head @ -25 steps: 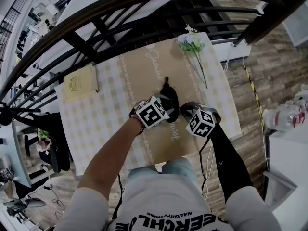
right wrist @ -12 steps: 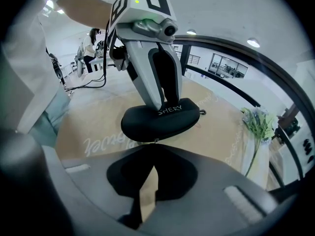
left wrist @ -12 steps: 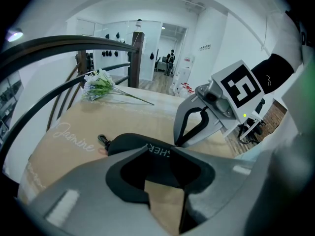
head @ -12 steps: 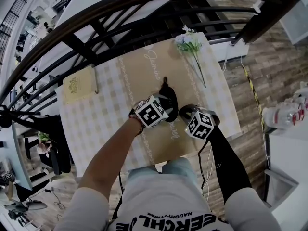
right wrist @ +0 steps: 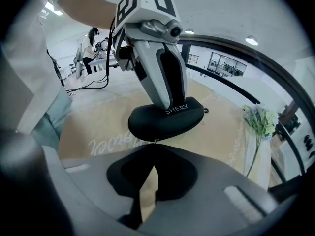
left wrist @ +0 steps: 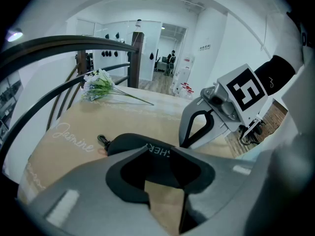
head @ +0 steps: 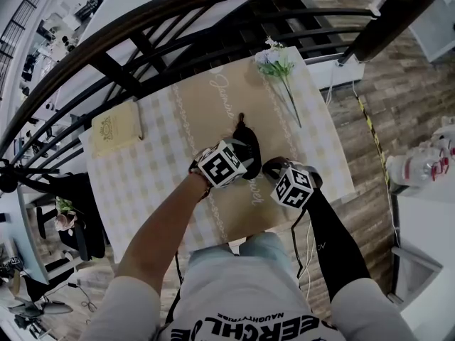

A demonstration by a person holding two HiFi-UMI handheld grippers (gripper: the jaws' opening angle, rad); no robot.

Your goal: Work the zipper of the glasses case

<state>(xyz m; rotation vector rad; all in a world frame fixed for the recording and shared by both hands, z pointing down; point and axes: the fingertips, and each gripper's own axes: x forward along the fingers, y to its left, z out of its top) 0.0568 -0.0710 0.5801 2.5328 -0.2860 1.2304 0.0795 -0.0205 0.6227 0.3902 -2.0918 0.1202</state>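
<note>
The black glasses case [head: 246, 138] lies on the tan table runner, with a small clip [left wrist: 102, 140] at its far end. My left gripper [head: 234, 158] is shut, and its tips rest on top of the case [right wrist: 167, 119] by the white lettering. My right gripper [head: 274, 169] stands at the case's near right side. It is shut on the small metal zipper pull [right wrist: 155, 141], which sits at its tips [right wrist: 155, 144] by the case's near edge. The left gripper view shows the case [left wrist: 130, 144] just beyond the closed left gripper [left wrist: 168, 152] and the right gripper's finger [left wrist: 196, 127] beside it.
A bunch of artificial flowers [head: 279, 64] lies at the table's far right. A beige book [head: 117, 126] sits at the far left. A black curved railing [head: 178, 20] runs behind the table. The checked cloth [head: 153, 183] ends close to my body.
My right gripper has drawn slightly toward me. The left gripper and the case have stayed put.
</note>
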